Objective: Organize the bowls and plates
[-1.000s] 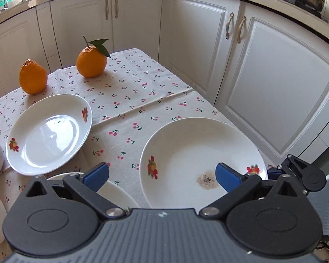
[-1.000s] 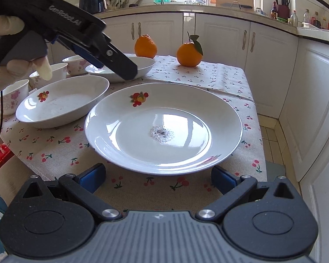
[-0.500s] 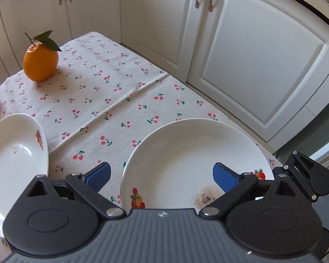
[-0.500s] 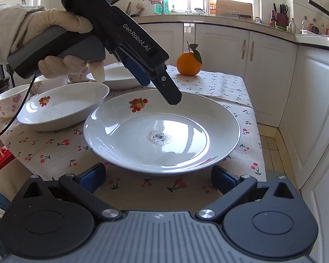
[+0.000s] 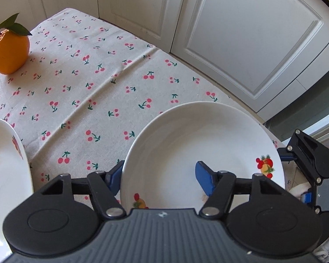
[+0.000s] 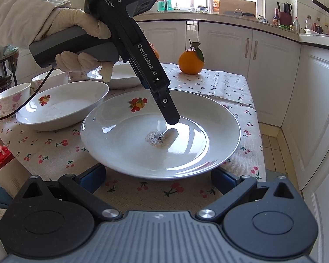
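A large white plate (image 6: 186, 144) with fruit prints and a dark smudge in its middle lies on the cherry-print tablecloth, near the table's right edge. In the left wrist view the same plate (image 5: 197, 135) fills the lower right. My left gripper (image 5: 160, 175) points steeply down and straddles the plate's rim, one blue pad outside it and the other well inside the dish. Its jaws are closing, with a wide gap left and no pad pressing. From the right wrist, a gloved hand holds that left gripper (image 6: 164, 105). My right gripper (image 6: 159, 175) stands open just short of the plate's near rim.
A second deep plate (image 6: 61, 107) lies to the left, a third plate (image 6: 118, 76) behind it, and small flowered bowls (image 6: 11, 96) at the far left. A leafy orange (image 6: 190, 61) sits at the back. White cabinet doors (image 5: 252, 43) stand beyond the table's right edge.
My left gripper has swung over to the large plate and tilted down, its jaws have narrowed and one finger now sits inside the dish. The right gripper has kept still.
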Action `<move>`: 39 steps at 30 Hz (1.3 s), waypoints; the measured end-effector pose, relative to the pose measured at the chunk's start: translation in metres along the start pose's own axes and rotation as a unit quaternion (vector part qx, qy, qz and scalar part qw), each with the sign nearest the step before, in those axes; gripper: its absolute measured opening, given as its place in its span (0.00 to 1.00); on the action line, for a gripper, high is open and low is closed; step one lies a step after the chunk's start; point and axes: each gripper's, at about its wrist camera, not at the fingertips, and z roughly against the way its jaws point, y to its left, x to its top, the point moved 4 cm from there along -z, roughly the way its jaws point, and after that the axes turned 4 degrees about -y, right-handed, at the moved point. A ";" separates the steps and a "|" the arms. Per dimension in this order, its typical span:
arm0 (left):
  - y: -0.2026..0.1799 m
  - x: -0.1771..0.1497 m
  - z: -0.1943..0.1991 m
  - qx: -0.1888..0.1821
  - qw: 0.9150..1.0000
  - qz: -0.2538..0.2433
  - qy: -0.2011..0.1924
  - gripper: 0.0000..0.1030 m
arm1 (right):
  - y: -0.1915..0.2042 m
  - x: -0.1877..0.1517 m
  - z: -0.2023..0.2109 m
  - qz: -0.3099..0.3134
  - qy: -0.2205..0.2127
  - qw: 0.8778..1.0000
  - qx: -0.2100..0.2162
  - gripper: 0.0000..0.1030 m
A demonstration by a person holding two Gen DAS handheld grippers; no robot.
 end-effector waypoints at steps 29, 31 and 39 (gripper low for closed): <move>0.006 0.005 0.007 -0.018 1.000 -0.009 0.006 0.55 | -0.001 0.012 -0.003 0.024 0.038 0.999 -0.001 1.00; 0.008 0.008 0.009 -0.018 1.000 -0.005 0.001 0.55 | -0.003 0.016 -0.005 0.029 0.040 0.999 0.001 1.00; 0.018 0.025 0.014 -0.018 1.000 0.004 -0.018 0.55 | -0.018 0.031 -0.016 0.046 0.046 0.998 0.004 1.00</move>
